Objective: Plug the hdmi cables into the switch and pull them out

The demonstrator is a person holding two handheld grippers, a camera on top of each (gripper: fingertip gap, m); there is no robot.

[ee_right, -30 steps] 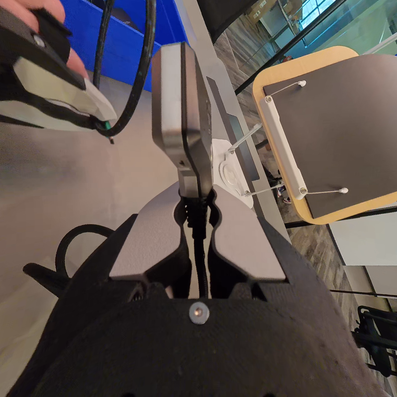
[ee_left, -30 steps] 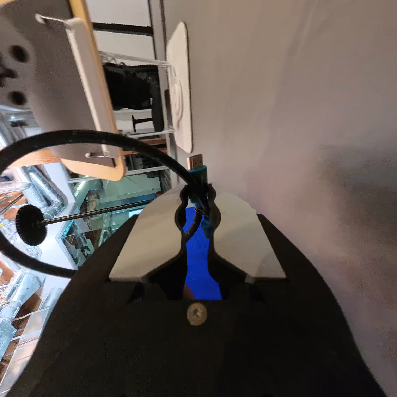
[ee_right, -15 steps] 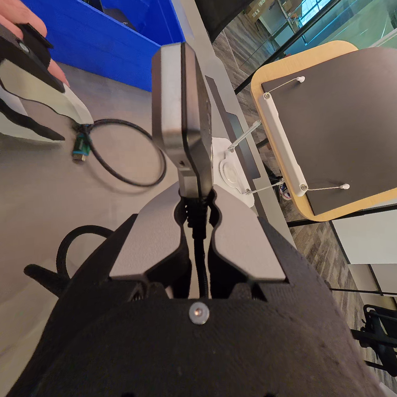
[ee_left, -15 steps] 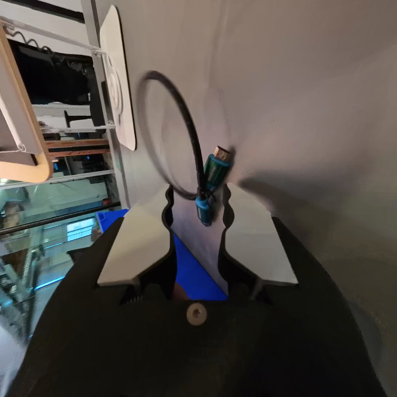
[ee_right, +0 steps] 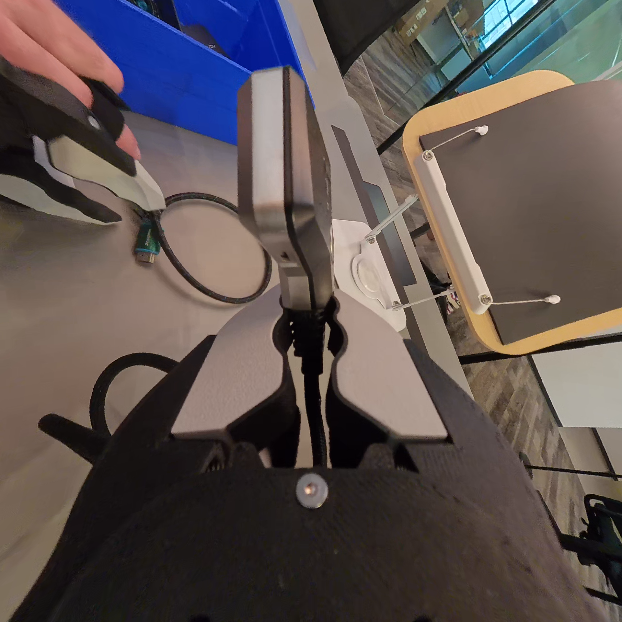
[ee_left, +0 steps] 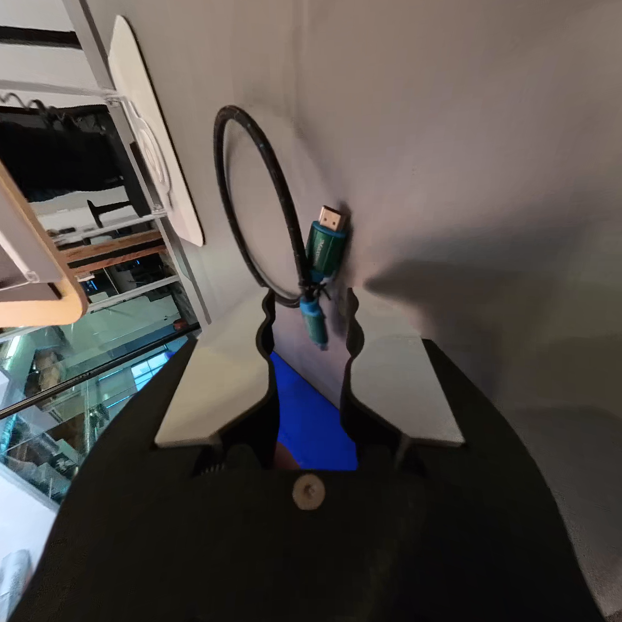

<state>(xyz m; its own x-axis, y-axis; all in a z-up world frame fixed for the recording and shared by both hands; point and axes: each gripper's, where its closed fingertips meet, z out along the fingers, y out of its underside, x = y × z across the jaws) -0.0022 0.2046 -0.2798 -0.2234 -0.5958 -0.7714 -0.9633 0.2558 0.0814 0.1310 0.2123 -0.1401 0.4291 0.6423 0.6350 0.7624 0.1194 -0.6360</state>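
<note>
While the right gripper (ee_right: 308, 316) is clamped on the black cable (ee_right: 311, 397) right at the base of the HDMI switch (ee_right: 286, 188), the switch stands up out of the fingertips, long axis running straight on from the gripper, flat faces turned sideways, above the grey table (ee_right: 84, 319).

The left gripper (ee_left: 308, 303) has its jaws spread and holds nothing. The coiled HDMI cable (ee_left: 255, 208) lies on the table just past its tips, not gripped. The green plug (ee_left: 324, 245) is closest, gold tip pointing away from the gripper, long axis roughly in line with the fingers, slightly tilted. The second plug seems tied alongside it, pointing back; blurred, can't confirm.

Step in hand looks like set-down or regrasp of that cable. To do it well: close on the green shell, not the braid, square to its flat sides, so the tip lines up with a port. Keep the switch steady.

Farther off: a blue bin (ee_right: 188, 67) and a white pad (ee_right: 367, 269) at the table edge.
</note>
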